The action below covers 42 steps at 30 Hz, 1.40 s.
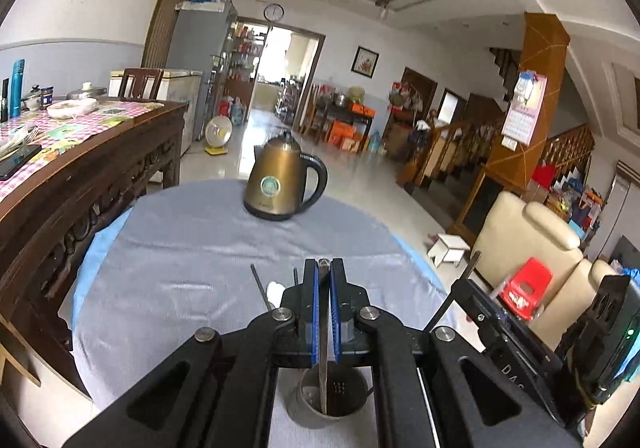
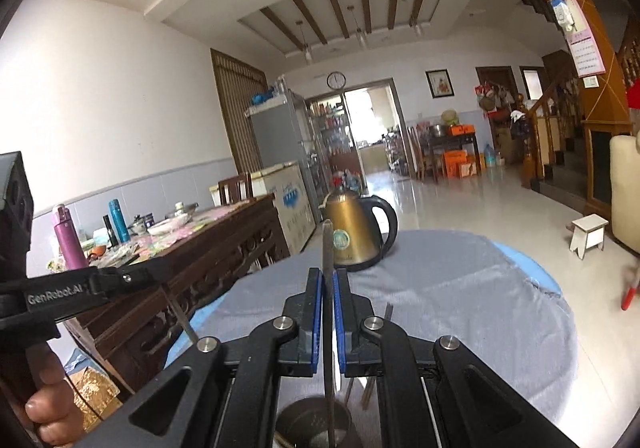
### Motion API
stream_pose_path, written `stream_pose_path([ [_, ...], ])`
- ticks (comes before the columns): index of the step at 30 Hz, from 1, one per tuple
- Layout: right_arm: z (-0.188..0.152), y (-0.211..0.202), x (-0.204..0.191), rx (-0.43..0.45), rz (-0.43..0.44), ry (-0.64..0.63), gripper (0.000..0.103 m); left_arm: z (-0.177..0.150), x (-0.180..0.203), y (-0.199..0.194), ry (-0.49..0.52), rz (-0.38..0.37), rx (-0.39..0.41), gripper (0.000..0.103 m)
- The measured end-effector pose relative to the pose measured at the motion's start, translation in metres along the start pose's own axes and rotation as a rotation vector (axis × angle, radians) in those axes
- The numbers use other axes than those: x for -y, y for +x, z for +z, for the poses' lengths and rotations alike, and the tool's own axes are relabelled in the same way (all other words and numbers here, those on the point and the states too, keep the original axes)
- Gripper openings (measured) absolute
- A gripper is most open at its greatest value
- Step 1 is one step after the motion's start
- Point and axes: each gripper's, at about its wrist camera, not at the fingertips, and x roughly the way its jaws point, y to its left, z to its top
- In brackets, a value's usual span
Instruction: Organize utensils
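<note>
In the left wrist view my left gripper [image 1: 324, 268] is shut on a thin metal utensil [image 1: 323, 328]. The utensil stands upright with its lower end inside a metal holder cup [image 1: 308, 396]. A dark stick [image 1: 260, 288] and a white spoon [image 1: 276, 291] lie on the grey cloth just ahead. In the right wrist view my right gripper [image 2: 328, 276] is shut on another slim metal utensil [image 2: 328, 248], which runs down toward the holder cup [image 2: 304, 424]. The right gripper [image 1: 474, 290] also shows at the left view's right side. A hand [image 2: 44, 408] carries the left gripper [image 2: 156, 270].
A bronze electric kettle [image 1: 280, 180] stands at the far side of the round cloth-covered table [image 1: 180, 240]. A carved wooden sideboard [image 1: 80, 188] with bottles and dishes runs along the left. A cream armchair [image 1: 528, 248], a red stool [image 1: 524, 288] and a white footstool [image 1: 448, 248] are on the right.
</note>
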Motion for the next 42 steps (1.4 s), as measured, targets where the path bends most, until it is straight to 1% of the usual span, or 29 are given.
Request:
stream_pose_path([
  [3, 0.001, -0.005, -0.001, -0.025, 0.024, -0.001, 0.008, 0.0, 0.0, -0.005, -0.008, -0.011, -0.007, 0.006],
  [4, 0.003, -0.005, -0.002, -0.031, 0.024, -0.003, 0.009, 0.002, 0.001, -0.008, -0.007, -0.012, 0.0, 0.008],
  [5, 0.004, -0.008, -0.004, -0.03, 0.027, -0.008, 0.015, 0.004, 0.002, -0.013, -0.001, -0.004, 0.009, 0.018],
  [6, 0.006, -0.012, -0.004, -0.025, 0.028, -0.009, 0.03, 0.005, 0.002, -0.016, 0.003, 0.0, 0.019, 0.035],
  [7, 0.007, -0.017, -0.004, -0.016, 0.027, -0.005, 0.041, 0.005, 0.002, -0.021, 0.004, 0.005, 0.031, 0.043],
  [8, 0.009, -0.022, -0.003, -0.004, 0.028, 0.005, 0.07, 0.006, 0.002, -0.027, 0.003, 0.014, 0.051, 0.052],
  [9, 0.011, -0.028, -0.002, 0.022, 0.037, 0.017, 0.077, 0.007, 0.0, -0.031, 0.004, 0.022, 0.066, 0.053],
  [11, 0.013, -0.039, -0.002, 0.086, 0.035, 0.021, 0.077, 0.01, -0.003, -0.04, 0.002, 0.033, 0.086, 0.053],
  [13, 0.017, -0.046, -0.002, 0.116, 0.011, 0.02, 0.075, 0.012, -0.011, -0.047, -0.021, 0.042, 0.099, 0.053],
  [15, 0.021, -0.052, 0.005, 0.143, -0.007, 0.062, 0.075, 0.014, -0.019, -0.052, -0.046, 0.055, 0.112, 0.053],
  [19, 0.028, -0.06, 0.021, 0.168, -0.052, 0.101, 0.075, 0.017, -0.042, -0.059, -0.101, 0.093, 0.136, 0.053],
  [21, 0.031, -0.061, 0.033, 0.18, -0.082, 0.124, 0.075, 0.017, -0.057, -0.058, -0.14, 0.128, 0.141, 0.058],
  [25, 0.031, -0.06, 0.063, 0.175, -0.131, 0.203, 0.075, 0.012, -0.09, -0.05, -0.223, 0.199, 0.129, 0.059],
  [28, 0.026, -0.052, 0.089, 0.143, -0.171, 0.27, 0.072, 0.004, -0.108, -0.041, -0.247, 0.248, 0.107, 0.059],
  [31, 0.018, -0.041, 0.115, 0.093, -0.193, 0.335, 0.064, -0.006, -0.119, -0.027, -0.255, 0.301, 0.064, 0.059],
  [33, 0.012, -0.03, 0.13, 0.044, -0.207, 0.367, 0.056, -0.015, -0.129, -0.01, -0.256, 0.325, 0.011, 0.059],
  [38, -0.009, 0.003, 0.165, -0.091, -0.191, 0.456, 0.051, -0.04, -0.149, 0.036, -0.255, 0.364, -0.127, 0.059],
  [42, -0.035, 0.038, 0.184, -0.213, -0.177, 0.506, 0.05, -0.058, -0.159, 0.075, -0.264, 0.363, -0.234, 0.059],
])
